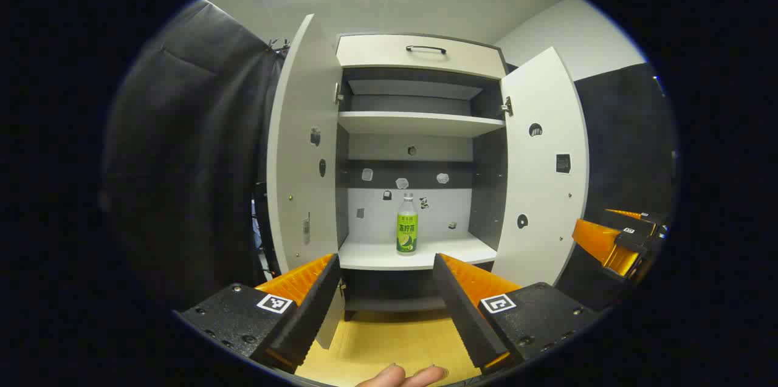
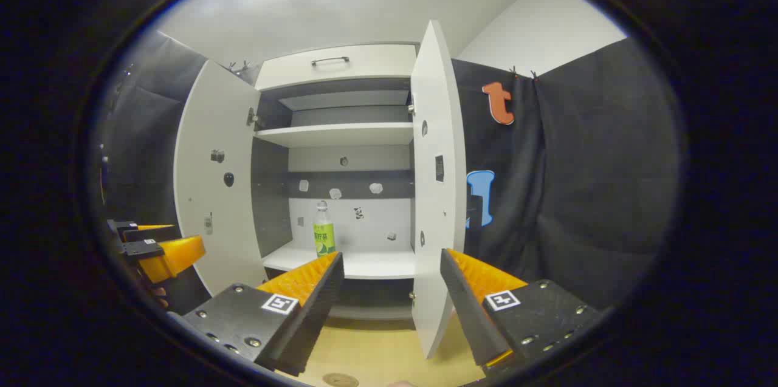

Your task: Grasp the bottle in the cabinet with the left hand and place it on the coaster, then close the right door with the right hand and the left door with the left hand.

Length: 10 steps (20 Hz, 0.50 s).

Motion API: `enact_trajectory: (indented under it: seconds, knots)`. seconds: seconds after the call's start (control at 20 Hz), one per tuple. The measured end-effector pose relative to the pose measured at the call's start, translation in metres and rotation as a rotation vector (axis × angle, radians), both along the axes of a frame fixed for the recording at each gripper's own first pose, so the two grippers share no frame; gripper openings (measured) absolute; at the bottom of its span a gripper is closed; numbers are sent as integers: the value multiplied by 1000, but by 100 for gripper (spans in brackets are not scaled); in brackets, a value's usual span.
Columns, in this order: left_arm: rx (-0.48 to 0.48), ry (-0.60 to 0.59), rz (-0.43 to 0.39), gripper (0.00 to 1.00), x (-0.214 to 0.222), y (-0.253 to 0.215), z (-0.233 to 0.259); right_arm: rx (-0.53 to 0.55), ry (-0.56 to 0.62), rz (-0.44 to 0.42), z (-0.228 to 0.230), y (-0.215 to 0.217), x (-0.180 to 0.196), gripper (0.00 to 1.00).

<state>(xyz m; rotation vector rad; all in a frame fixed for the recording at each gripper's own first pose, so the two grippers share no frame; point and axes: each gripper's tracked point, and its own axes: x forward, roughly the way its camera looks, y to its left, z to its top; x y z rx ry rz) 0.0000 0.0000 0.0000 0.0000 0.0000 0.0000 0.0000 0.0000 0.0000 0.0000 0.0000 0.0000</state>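
Both grippers were held level in front of an open cabinet [image 1: 419, 53], pointing straight into it. In the left gripper view, the left gripper [image 1: 387, 265] sat at 6 o'clock with its two wedge-shaped fingers [image 1: 310, 296] spread wide and nothing between them; their inner faces were ribbed, and each flat matte base carried a small square marker. A bare fingertip [image 1: 401, 376] of the person showed at the very bottom edge. Framed in the gap between the fingers, well beyond their tips, the bottle [image 1: 407, 224] stood upright near the middle of the lower shelf [image 1: 377, 256]. It was slim clear plastic with a pale cap and a green label.

The right gripper [image 2: 392, 265], in the right gripper view, was likewise spread wide and empty at 6 o'clock. It faced the edge of the right door [image 2: 437, 192], a smooth white panel that swung outward. The left door [image 2: 213, 192] stood open at 9 o'clock, equally plain and glossy.

The cabinet had white shelves, dark grey inner walls and a top drawer with a thin dark bar handle [image 1: 426, 48]. A round coaster [image 2: 340, 380] lay flat on the yellow wooden tabletop [image 2: 377, 350] at 6 o'clock. Black cloth [image 2: 577, 192] hung in soft folds at 3 o'clock.
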Motion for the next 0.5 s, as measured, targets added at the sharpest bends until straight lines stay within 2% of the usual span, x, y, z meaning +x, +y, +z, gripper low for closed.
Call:
enact_trajectory:
  seconds: [0.05, 0.25, 0.5]
  knots:
    - [-7, 9, 2, 96, -1, -1, -1, 2, -9, 2, 2, 1, 0, 94]
    - [-10, 34, 31, 97, -5, 9, -5, 16, -15, 57, 6, 17, 0, 96]
    - [1, 26, 55, 97, 10, 24, -1, -20, -1, 39, 1, 18, 9, 96]
